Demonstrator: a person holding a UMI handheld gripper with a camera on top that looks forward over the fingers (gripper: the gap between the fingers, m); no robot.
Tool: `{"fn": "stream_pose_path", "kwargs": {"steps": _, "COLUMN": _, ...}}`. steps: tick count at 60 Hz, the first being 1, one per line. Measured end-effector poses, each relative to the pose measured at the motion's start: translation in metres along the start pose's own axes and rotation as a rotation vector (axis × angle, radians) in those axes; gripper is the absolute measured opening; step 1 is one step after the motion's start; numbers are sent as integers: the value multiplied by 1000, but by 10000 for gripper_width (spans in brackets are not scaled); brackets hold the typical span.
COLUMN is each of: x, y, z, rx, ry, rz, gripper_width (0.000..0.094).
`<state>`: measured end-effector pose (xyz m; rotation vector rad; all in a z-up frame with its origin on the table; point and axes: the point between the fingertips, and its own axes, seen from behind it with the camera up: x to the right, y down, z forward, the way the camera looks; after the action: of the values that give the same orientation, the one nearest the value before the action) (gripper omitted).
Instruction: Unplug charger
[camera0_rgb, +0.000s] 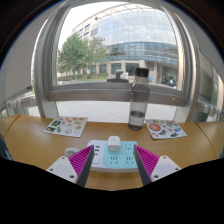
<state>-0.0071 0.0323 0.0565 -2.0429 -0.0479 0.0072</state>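
Between the spread tongs (113, 163), held level, sits the charger (113, 153).

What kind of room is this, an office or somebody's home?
Probably an office or study space. A wooden desk sits against a big window facing a glass-fronted building. A bottle stands by the sill, and a white power strip lies between the open gripper fingers.

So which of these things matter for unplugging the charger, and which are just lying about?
For the job:
- power strip, lying between the open tongs
- white charger plugged into it

Just lying about:
- dark bottle on the sill
- colourful cards and on the table
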Motion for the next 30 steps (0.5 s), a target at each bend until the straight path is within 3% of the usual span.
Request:
{"fn": "stream_pose_path", "kwargs": {"steps": 10, "x": 11, "y": 0, "z": 45, "rx": -71, "ry": 97, "rz": 16, "gripper_width": 661}}
{"fn": "stream_pose_path", "kwargs": {"steps": 16, "x": 10, "y": 8, "z": 57, "rx": -108, "ry": 108, "rz": 25, "gripper_width": 516}}
{"fn": "stream_pose_path", "kwargs": {"steps": 21, "x": 2, "y": 6, "z": 61, "rx": -103, "ry": 85, "rz": 32, "gripper_width": 329}}
{"fn": "stream_pose_path", "kwargs": {"steps": 23, "x": 4, "y": 6, "z": 61, "rx": -104, "ry": 98, "rz": 26, "gripper_width": 317}}
{"fn": "stream_pose_path", "kwargs": {"steps": 25, "x": 8, "y": 7, "z": 61, "rx": -106, "ry": 119, "rz": 10, "gripper_width": 247}}
{"fn": "stream_pose_path", "kwargs": {"steps": 30, "x": 7, "y": 8, "z": 61, "rx": -114, "ry": 133, "rz": 4, "gripper_width": 214}}
